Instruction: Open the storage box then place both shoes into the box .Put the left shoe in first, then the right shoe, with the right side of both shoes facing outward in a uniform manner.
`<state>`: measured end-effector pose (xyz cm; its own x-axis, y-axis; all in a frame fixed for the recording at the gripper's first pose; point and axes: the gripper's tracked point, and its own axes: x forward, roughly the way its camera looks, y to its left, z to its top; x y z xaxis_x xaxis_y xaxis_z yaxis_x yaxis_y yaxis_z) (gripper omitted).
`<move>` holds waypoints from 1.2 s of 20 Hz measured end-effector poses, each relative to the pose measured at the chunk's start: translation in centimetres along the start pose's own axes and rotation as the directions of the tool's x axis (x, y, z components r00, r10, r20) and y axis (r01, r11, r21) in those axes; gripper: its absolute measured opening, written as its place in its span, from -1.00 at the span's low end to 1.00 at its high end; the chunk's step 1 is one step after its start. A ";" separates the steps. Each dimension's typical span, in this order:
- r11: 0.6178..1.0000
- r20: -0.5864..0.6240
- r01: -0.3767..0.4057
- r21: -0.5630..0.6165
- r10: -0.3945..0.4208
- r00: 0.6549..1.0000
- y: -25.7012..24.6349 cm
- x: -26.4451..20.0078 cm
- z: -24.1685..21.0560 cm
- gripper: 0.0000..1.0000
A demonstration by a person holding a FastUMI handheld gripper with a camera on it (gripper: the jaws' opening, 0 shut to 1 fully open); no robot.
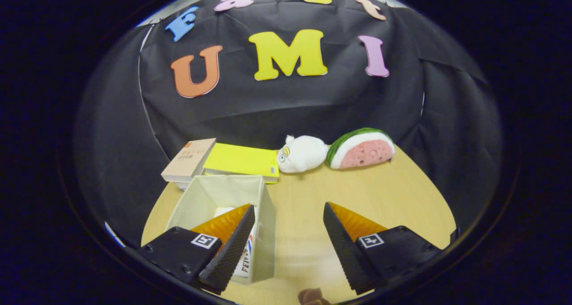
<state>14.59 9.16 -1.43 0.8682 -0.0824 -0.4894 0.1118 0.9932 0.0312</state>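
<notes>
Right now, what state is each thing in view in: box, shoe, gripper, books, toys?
Storage box: open at the top, standing upright on the table.
Shoe: already inside the box, mostly hidden by the left finger.
Gripper: open, fingers spread, nothing between them.
Tan book: closed, lying flat.
Yellow book: closed, lying flat.
White plush: lying beside the watermelon plush.
</notes>
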 end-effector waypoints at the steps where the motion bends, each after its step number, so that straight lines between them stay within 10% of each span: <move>1: 1.000 0.032 -0.001 -0.004 0.001 0.999 -0.2 -0.9 0.4 0.97; 24: 0.996 0.583 -0.030 -0.084 0.073 0.809 -0.5 -18.3 -3.0 0.99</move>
<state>-2.78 10.38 4.87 0.9926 -0.0416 0.1139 0.0450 0.9986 -0.0276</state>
